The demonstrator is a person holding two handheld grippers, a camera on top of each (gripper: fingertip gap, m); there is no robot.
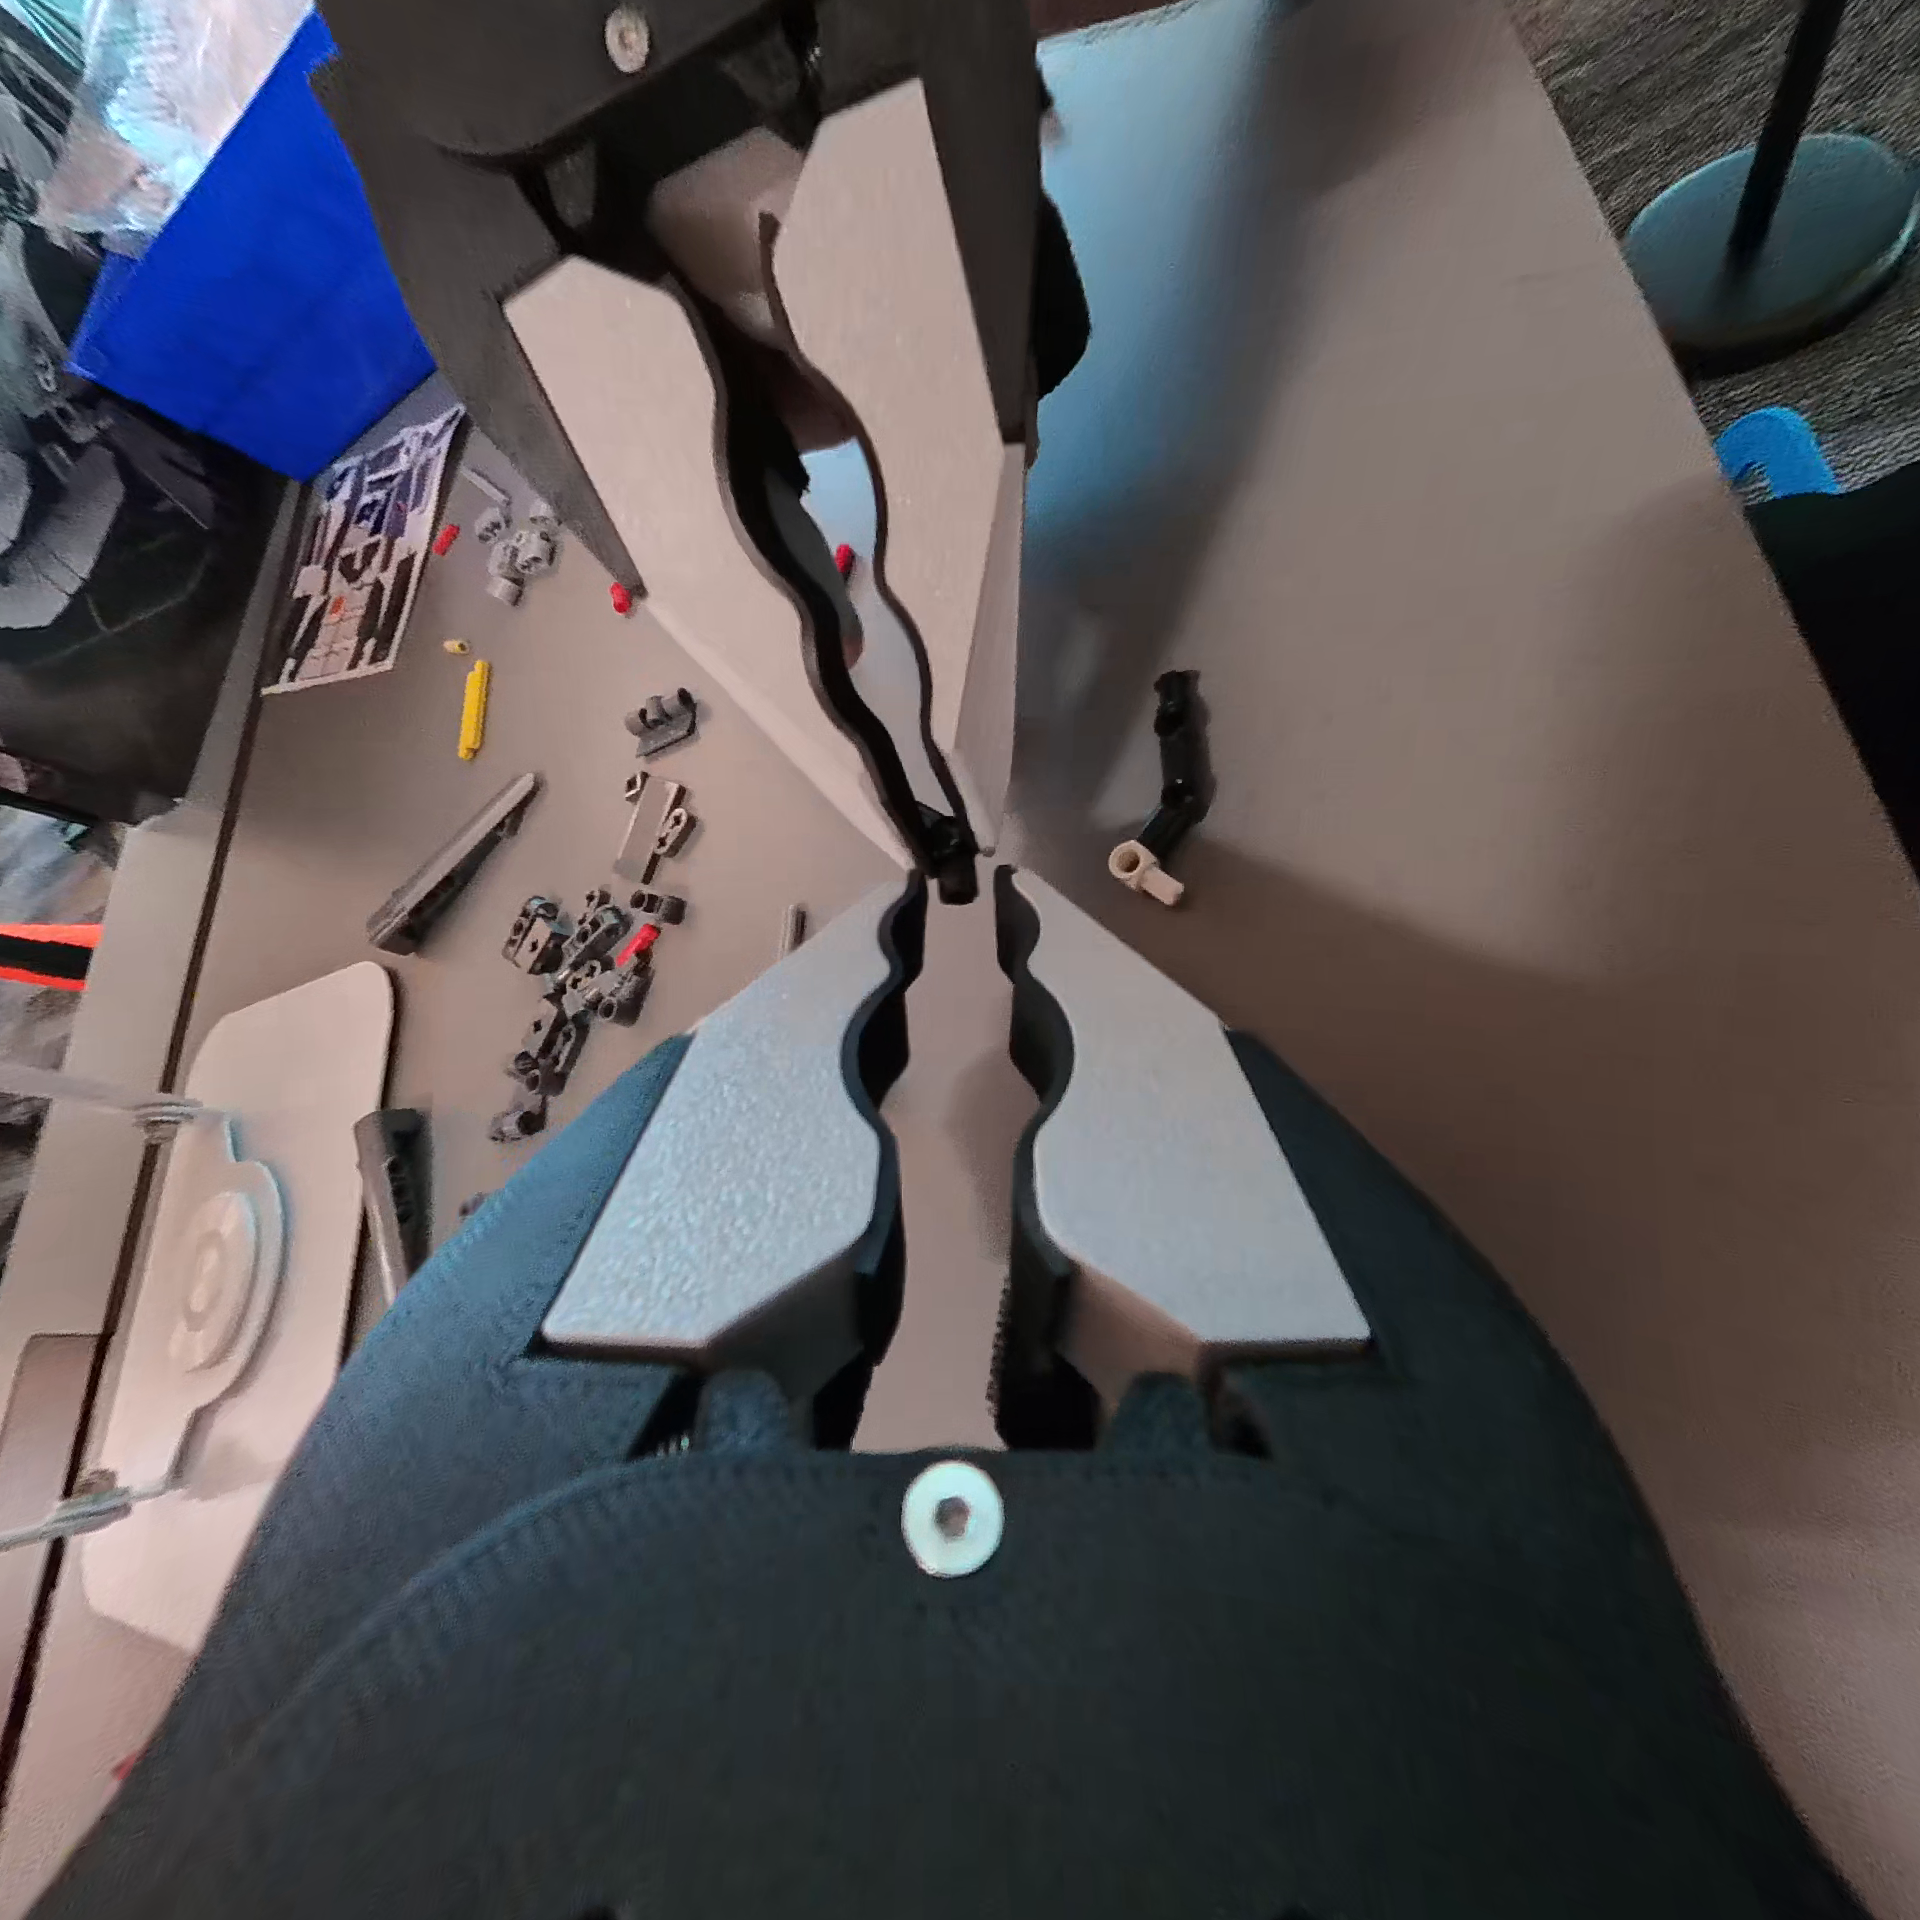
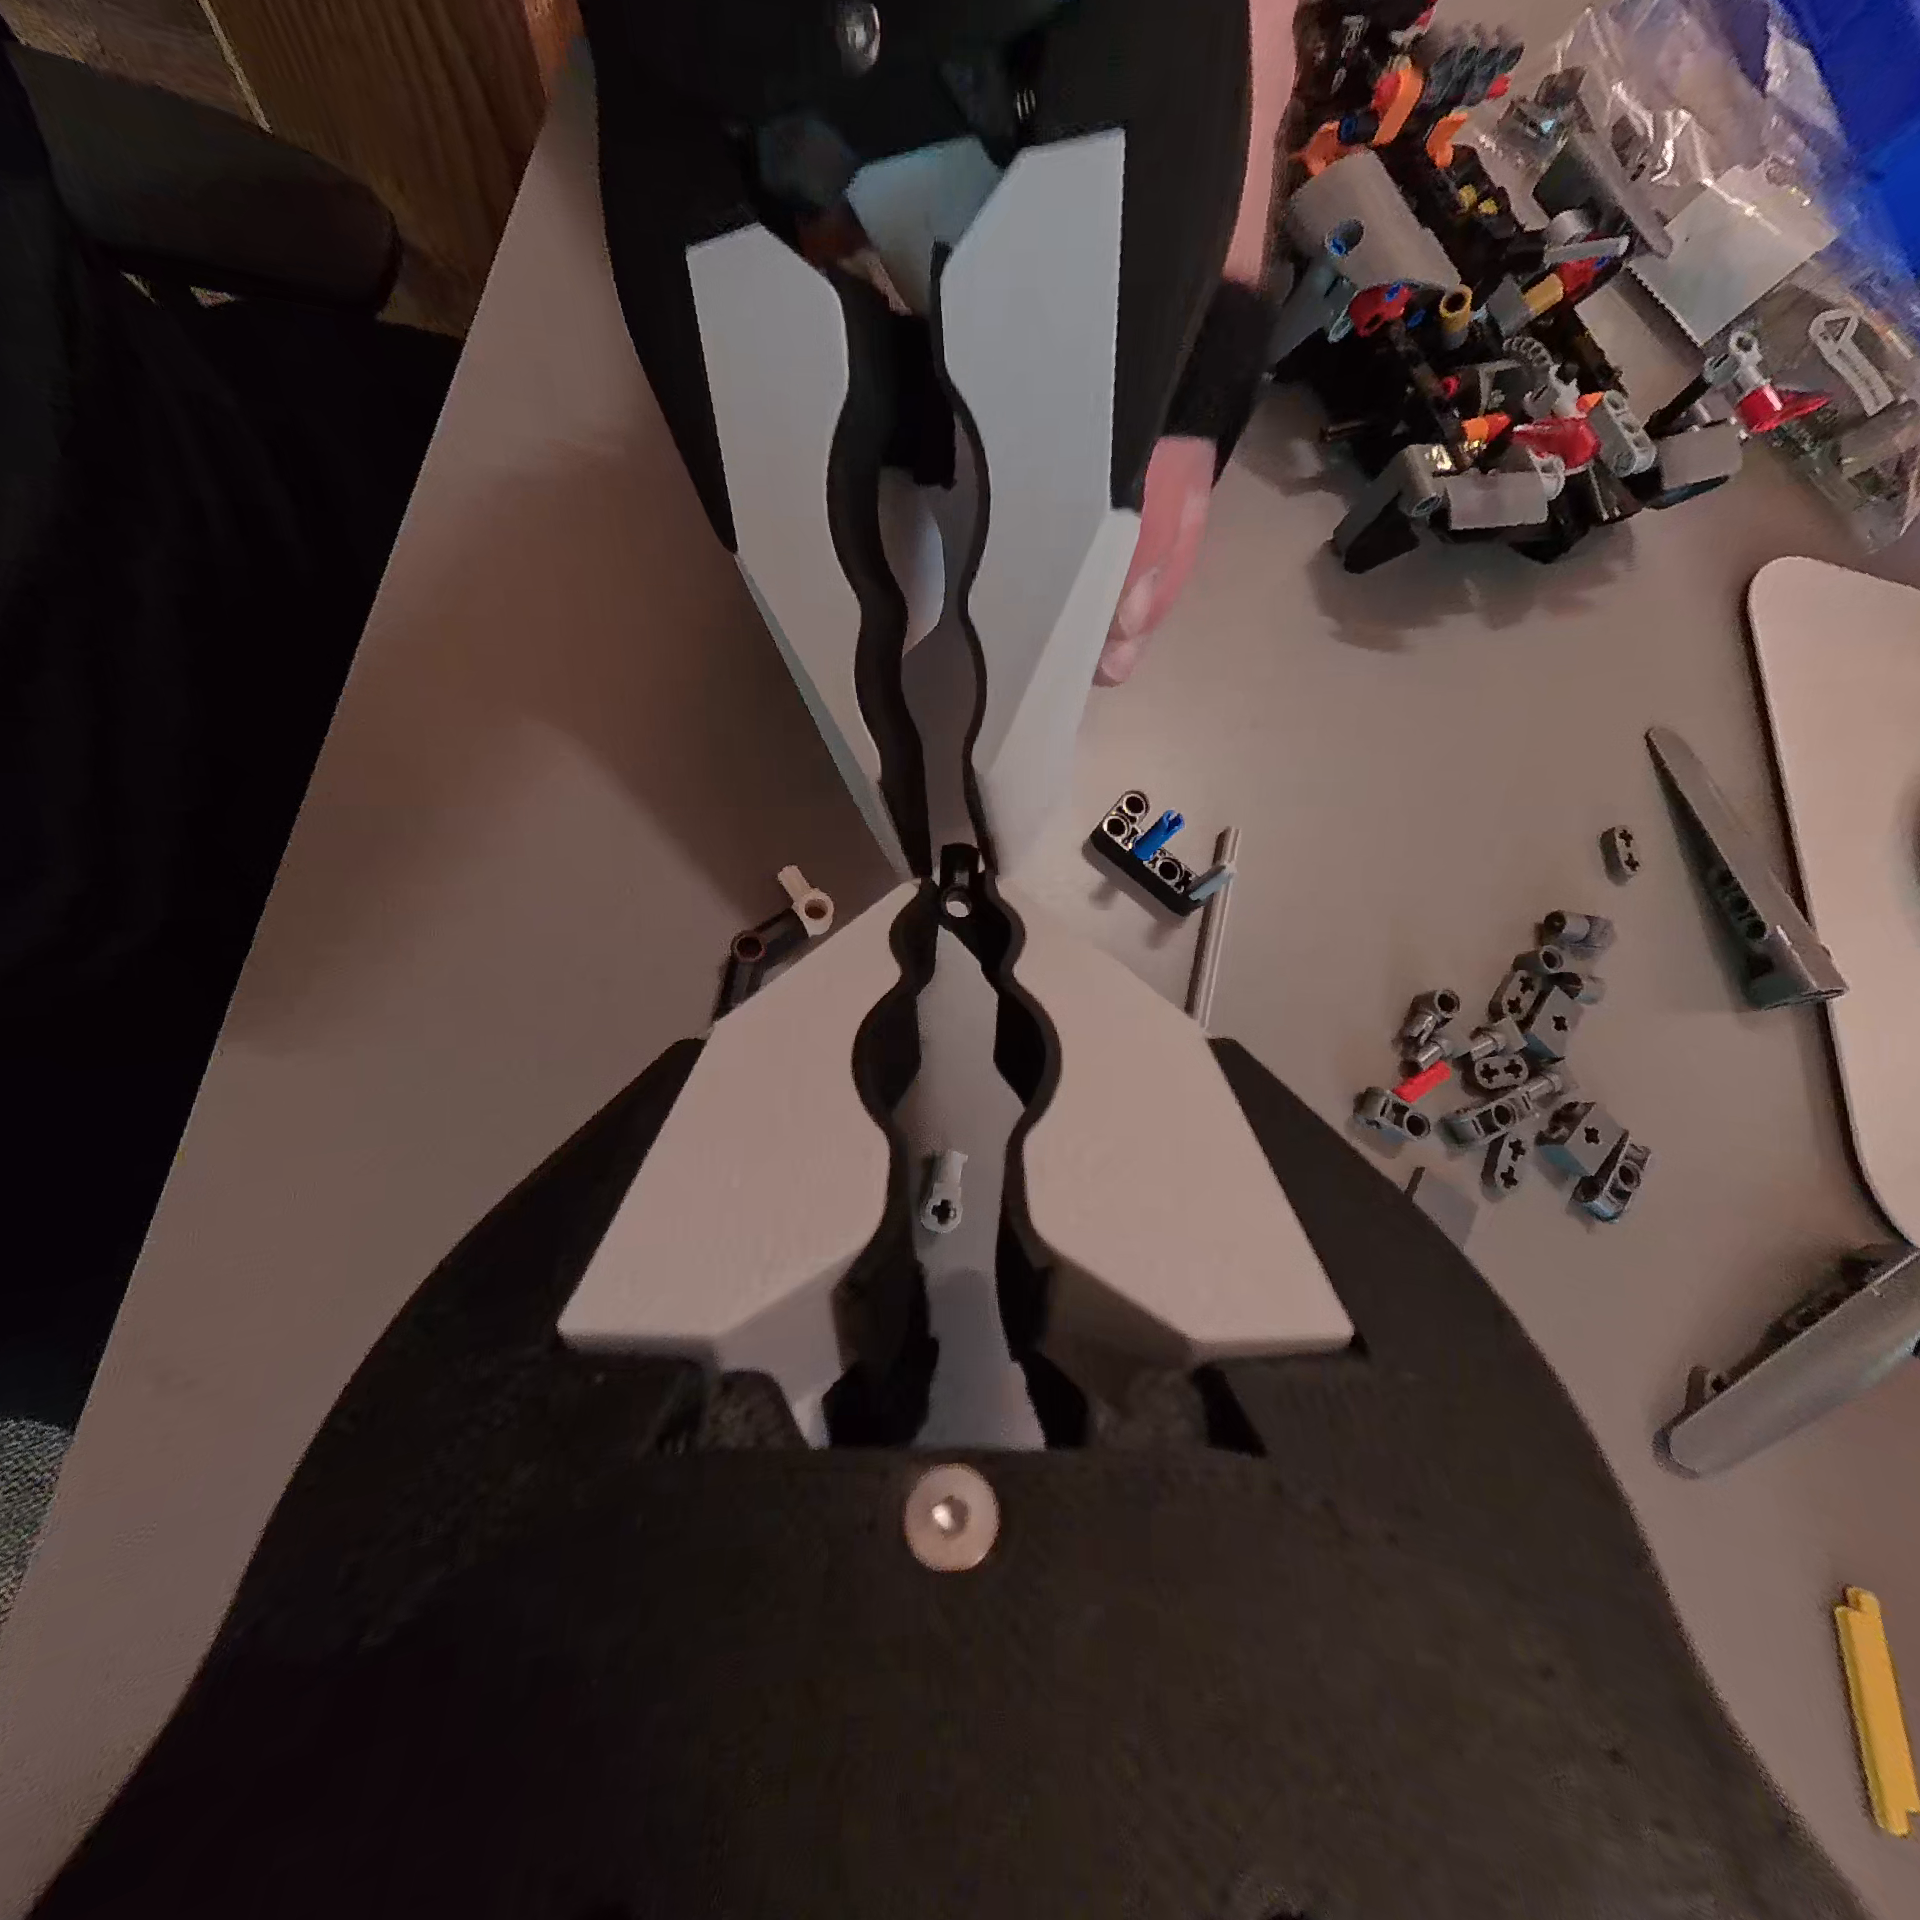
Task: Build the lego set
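Meeting tip to tip at mid-frame, our right gripper [image 2: 957, 906] clamps a small black connector [image 2: 955, 883] above the table [image 2: 520, 727]. Our left gripper [image 1: 957, 883] stands released beside it; loose grey parts [image 2: 1507, 1081] remain scattered at right.

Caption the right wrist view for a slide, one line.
Right gripper pinches a small black connector tip-to-tip with the left gripper, above a grey table strewn with loose parts.

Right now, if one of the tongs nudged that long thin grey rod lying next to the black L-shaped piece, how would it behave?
The grey rod looks round and slender, so a sideways push would probably roll it. It seems to be hard plastic, likely stiff and light. Its far end lies against the black L-piece, which might stop it or make it pivot.
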